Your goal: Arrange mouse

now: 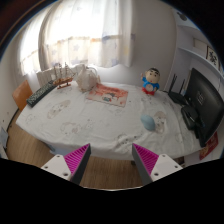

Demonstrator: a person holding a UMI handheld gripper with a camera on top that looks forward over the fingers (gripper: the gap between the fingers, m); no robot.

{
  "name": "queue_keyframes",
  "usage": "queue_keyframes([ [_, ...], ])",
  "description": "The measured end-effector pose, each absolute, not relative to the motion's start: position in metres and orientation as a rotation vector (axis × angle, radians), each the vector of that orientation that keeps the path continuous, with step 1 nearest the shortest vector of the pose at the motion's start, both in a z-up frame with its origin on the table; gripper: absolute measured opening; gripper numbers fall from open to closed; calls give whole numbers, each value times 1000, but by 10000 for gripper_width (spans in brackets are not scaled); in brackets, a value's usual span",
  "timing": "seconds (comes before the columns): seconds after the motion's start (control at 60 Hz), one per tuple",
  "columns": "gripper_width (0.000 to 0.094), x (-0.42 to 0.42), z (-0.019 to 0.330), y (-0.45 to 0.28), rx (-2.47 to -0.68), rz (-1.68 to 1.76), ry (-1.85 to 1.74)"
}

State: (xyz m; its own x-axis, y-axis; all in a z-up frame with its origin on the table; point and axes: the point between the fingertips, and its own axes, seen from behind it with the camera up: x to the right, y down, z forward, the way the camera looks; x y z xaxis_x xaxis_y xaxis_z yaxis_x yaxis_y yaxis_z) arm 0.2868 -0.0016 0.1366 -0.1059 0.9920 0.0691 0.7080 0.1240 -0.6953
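A small pale blue-white rounded object, seemingly the mouse [150, 121], lies on the white patterned tablecloth [90, 125] to the right, well beyond my fingers. A pink rectangular mat [107, 95] lies farther back at the table's middle. My gripper [111, 150] is open and empty, with its magenta pads wide apart. It is held off the table's near edge, over wooden floor [110, 170]. Nothing stands between the fingers.
A dark keyboard [42, 94] lies at the table's left, with a small rack [62, 76] behind it. A blue and white toy figure [151, 81] stands at the back right. A black monitor [205, 105] stands at the right. Curtained windows are behind.
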Motion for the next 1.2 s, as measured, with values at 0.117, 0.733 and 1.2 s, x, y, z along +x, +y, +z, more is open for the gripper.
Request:
queue_keyframes([
  [0.117,856,291,129,41,-1690,649,-1818],
  [0.733,855,256,87,173,-1696,645,-1624],
  [1.2,852,126,12,195,-1658,729,-1600],
])
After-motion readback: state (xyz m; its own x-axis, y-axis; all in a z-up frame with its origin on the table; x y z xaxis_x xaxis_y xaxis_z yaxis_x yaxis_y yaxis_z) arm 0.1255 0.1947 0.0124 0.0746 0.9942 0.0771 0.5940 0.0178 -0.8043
